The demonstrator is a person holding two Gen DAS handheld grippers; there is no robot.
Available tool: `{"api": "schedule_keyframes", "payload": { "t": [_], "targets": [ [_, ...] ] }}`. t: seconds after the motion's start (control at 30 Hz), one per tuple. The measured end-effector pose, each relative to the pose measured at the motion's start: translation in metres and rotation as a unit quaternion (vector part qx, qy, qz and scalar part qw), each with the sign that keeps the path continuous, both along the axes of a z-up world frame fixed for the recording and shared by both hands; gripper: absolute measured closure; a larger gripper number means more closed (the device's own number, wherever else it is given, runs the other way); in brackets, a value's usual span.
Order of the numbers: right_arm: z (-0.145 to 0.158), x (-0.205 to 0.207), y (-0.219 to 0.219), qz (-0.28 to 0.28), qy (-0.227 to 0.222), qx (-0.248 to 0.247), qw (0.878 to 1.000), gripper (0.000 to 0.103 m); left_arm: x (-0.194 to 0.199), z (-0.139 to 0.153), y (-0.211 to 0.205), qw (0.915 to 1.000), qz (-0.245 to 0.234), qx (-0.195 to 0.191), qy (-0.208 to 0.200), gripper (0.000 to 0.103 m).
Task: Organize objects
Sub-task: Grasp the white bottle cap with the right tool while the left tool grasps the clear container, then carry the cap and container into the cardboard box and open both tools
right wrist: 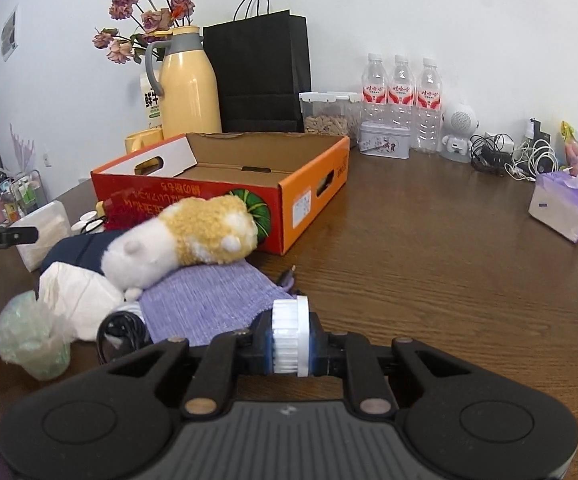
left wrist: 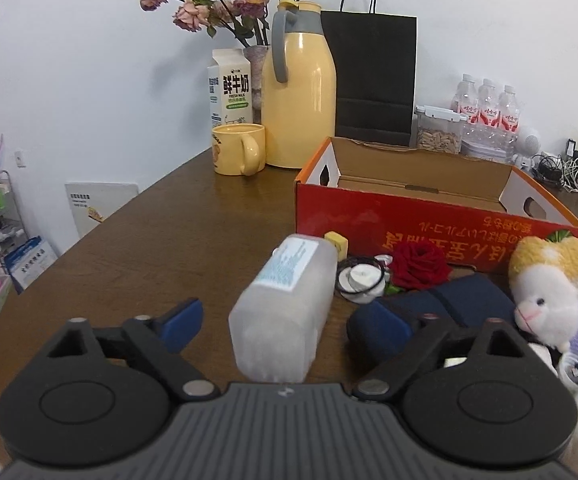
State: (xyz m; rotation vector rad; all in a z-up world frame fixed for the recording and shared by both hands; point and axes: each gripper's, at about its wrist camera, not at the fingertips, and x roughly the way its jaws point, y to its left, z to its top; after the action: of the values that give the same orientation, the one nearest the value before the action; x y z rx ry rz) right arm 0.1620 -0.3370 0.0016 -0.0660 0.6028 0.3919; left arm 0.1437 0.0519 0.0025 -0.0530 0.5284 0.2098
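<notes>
Brown counter clutter: left tongs spread around the frosted bottle, so center before squeezing; right tongs pinching a white ribbed cap, box ahead.

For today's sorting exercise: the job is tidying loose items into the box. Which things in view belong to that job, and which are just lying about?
Part of the job:
- orange box
- frosted bottle, between the open left gripper
- white cap, in the shut right gripper
- plush toy
- purple cloth
- red rose

Lying about:
- yellow jug
- mug
- milk carton
- black bag
- water bottles
</notes>
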Motion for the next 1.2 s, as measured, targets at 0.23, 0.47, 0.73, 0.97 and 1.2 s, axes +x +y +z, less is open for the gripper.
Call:
{"api": "schedule_keyframes", "payload": {
  "t": [0.23, 0.47, 0.73, 0.97, 1.2],
  "targets": [
    [0.009, 0.001, 0.02, -0.01, -0.008, -0.012, 1.0, 0.088, 0.03, -0.012, 0.015, 0.9987, -0.038, -0.025, 0.023, 0.058],
    [0.022, 0.003, 0.032, -0.023, -0.02, -0.016, 0.999, 0.088, 0.032, -0.012, 0.019, 0.9964, -0.068, -0.049, 0.009, 0.059],
    [0.045, 0.019, 0.061, -0.007, -0.057, -0.014, 0.998, 0.088, 0.028, 0.025, 0.021, 0.9951, -0.074, -0.044, -0.049, 0.059],
    [0.067, 0.062, 0.092, 0.001, -0.075, 0.002, 0.997, 0.088, 0.051, 0.07, 0.0, 0.9895, -0.101, -0.023, -0.101, 0.059],
    [0.058, 0.136, 0.129, -0.023, -0.02, 0.009, 0.999, 0.088, 0.115, 0.085, -0.034, 0.9898, -0.12, -0.011, -0.076, 0.059]
  ]
}}
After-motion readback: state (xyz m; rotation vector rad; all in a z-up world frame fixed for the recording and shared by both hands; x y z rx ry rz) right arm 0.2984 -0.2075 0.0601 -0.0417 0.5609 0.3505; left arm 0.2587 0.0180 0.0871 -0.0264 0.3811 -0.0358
